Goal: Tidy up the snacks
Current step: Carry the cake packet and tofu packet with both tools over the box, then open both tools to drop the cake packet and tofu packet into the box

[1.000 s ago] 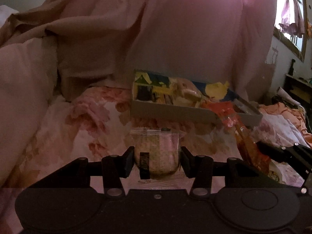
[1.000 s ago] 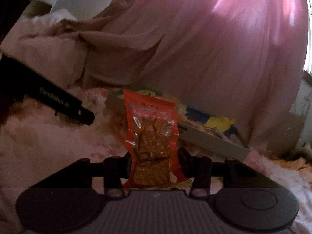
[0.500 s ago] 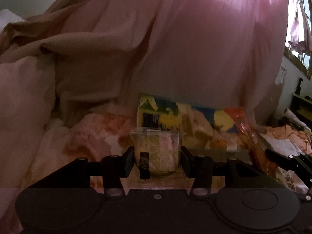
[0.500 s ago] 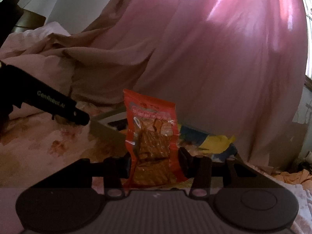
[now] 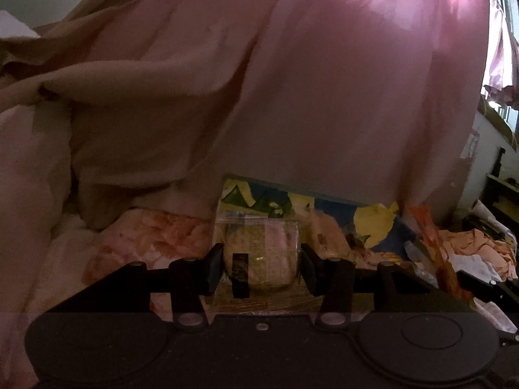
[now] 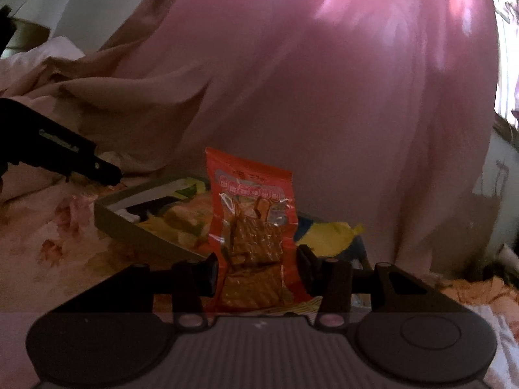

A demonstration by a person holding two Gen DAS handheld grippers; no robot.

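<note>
Two grippers have carried their snacks closer to the box [image 6: 136, 227] on the bed [image 5: 136, 243], its rim now nearer than a second ago, so dropping in looks next. Right gripper [image 6: 256, 272] pinches an orange cracker bag [image 6: 253, 227]; left gripper [image 5: 261, 269] pinches a clear packet [image 5: 259, 253].

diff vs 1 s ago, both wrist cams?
Both grippers have carried their packets toward the open box, which now fills more of each view, its rim partly hidden behind them. Unchanged: left gripper shut on the clear packet, right gripper shut on the orange snack bag; nothing let go.
</note>
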